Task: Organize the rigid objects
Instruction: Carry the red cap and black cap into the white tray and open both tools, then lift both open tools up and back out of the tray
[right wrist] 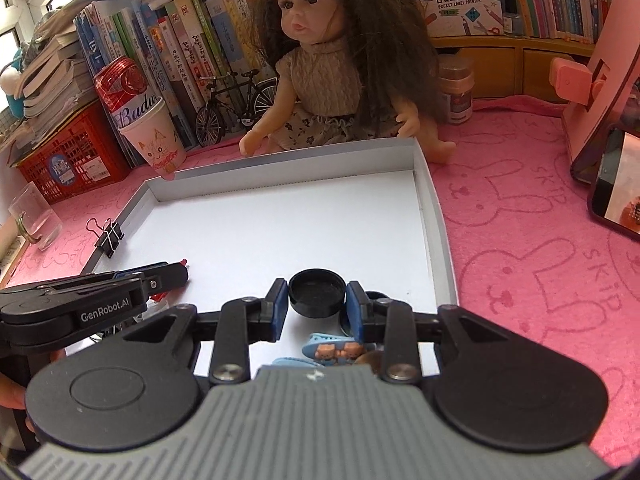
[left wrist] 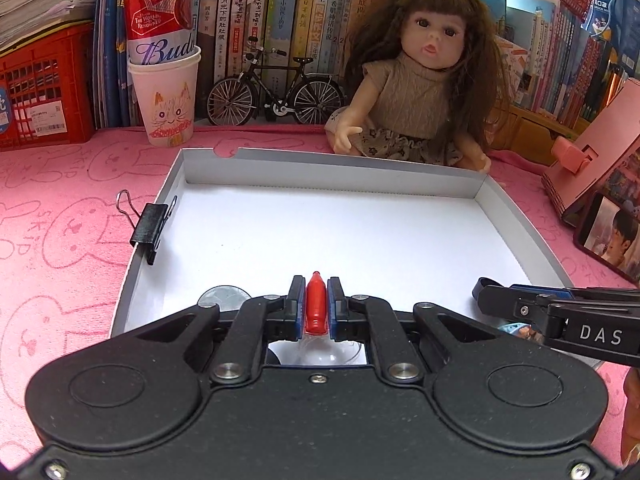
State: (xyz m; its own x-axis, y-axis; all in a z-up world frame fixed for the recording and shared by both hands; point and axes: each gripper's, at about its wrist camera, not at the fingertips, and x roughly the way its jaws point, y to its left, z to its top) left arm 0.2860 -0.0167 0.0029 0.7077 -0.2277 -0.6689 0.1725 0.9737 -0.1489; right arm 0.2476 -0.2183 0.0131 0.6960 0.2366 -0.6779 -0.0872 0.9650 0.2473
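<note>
My left gripper [left wrist: 316, 298] is shut on a small red cone-tipped cap [left wrist: 316, 304] and holds it over the near edge of the white shallow box [left wrist: 304, 168]. My right gripper [right wrist: 317, 294] is shut on a black round lid [right wrist: 317, 292] near the box's near right corner [right wrist: 440, 240]. A blue hair clip with small bears [right wrist: 336, 350] and a coin lie under the right gripper. A silver disc [left wrist: 224, 296] and a clear round piece lie under the left gripper. A black binder clip [left wrist: 150, 226] sits on the box's left wall.
A long-haired doll [left wrist: 416, 92] sits behind the box. A paper cup holding a red can [left wrist: 164, 68], a toy bicycle [left wrist: 272, 92] and rows of books stand at the back. A pink stand with a phone [right wrist: 616, 184] is at the right. A glass [right wrist: 34, 216] stands far left.
</note>
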